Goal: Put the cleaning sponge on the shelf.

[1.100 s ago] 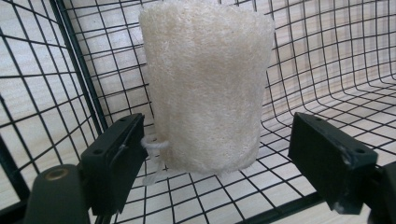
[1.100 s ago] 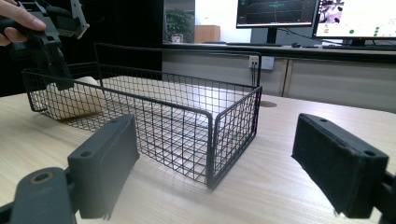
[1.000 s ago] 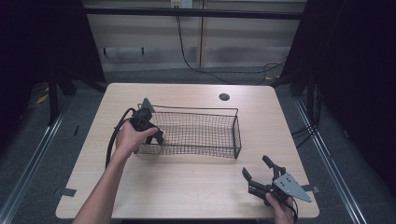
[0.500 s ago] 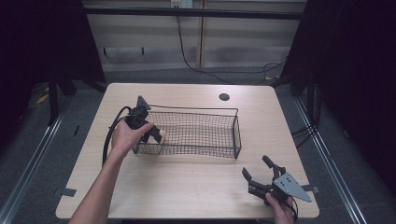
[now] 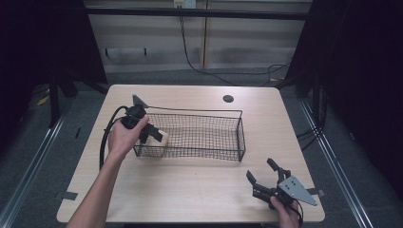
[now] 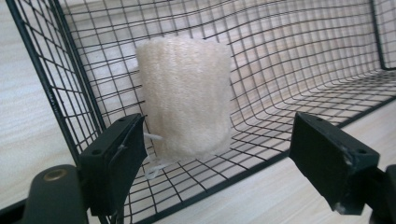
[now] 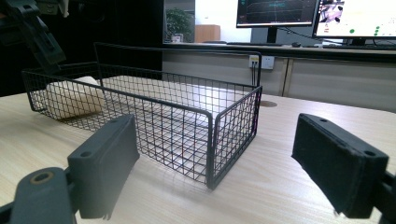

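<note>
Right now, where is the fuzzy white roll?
The fuzzy white roll lies inside the wire basket at its left end in the high view, just beyond the open jaws of the left gripper.

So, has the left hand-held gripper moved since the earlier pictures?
Yes, a little. The left hand-held gripper sits farther from the person along the wire basket's left end than a second ago. Its jaws are open around the pale roll inside.
</note>
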Demonstrator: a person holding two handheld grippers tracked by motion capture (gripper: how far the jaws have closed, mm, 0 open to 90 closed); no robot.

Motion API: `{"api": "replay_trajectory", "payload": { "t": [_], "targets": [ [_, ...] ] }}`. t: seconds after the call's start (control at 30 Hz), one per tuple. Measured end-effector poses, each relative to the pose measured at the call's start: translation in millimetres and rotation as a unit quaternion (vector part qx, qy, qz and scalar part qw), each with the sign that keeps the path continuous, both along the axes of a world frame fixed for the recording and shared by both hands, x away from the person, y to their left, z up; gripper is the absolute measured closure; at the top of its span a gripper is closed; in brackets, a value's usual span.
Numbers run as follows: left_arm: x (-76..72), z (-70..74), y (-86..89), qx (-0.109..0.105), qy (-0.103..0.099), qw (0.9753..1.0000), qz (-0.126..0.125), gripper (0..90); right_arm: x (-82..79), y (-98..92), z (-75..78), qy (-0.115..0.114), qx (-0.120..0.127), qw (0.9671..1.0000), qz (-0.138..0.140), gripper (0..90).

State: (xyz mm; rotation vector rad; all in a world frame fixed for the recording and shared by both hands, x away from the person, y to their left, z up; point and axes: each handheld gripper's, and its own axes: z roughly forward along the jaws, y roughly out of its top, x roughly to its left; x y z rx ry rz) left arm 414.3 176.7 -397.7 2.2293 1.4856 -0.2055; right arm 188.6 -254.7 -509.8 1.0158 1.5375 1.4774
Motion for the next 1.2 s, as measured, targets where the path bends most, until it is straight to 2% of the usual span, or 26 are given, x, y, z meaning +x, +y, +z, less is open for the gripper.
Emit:
{"api": "replay_trajectory", "payload": {
  "t": [0.13,0.37,0.53,0.63,0.7,0.9,1.2],
  "targets": [
    [-2.7,4.1,3.0,-0.009,-0.011,0.9999,-0.001,18.2,0.0,0.1,0.0,-0.001,0.000,1.0000,0.000,13.6],
    [-9.6,9.3,8.8,-0.018,-0.039,0.9985,-0.033,21.0,-0.1,0.2,0.0,0.000,0.001,1.0000,0.001,13.6],
    [-15.6,14.7,13.1,-0.036,-0.061,0.9972,-0.025,20.7,-0.2,0.3,0.0,0.001,0.000,1.0000,0.002,13.6],
    [-19.4,19.6,15.3,-0.047,-0.074,0.9954,-0.038,18.1,-0.1,0.2,0.0,0.000,0.000,1.0000,0.002,13.6],
    [-22.9,22.4,15.8,-0.051,-0.084,0.9944,-0.038,17.8,0.0,0.2,0.1,0.000,0.001,1.0000,0.001,13.6],
    [-34.1,28.8,22.3,-0.051,-0.115,0.9907,-0.051,20.4,-0.2,0.0,0.0,0.001,0.000,1.0000,0.000,13.6],
    [-51.2,34.4,34.4,-0.077,-0.151,0.9845,-0.047,20.7,0.0,0.4,0.1,0.001,0.000,1.0000,0.000,13.6]
  ]
}}
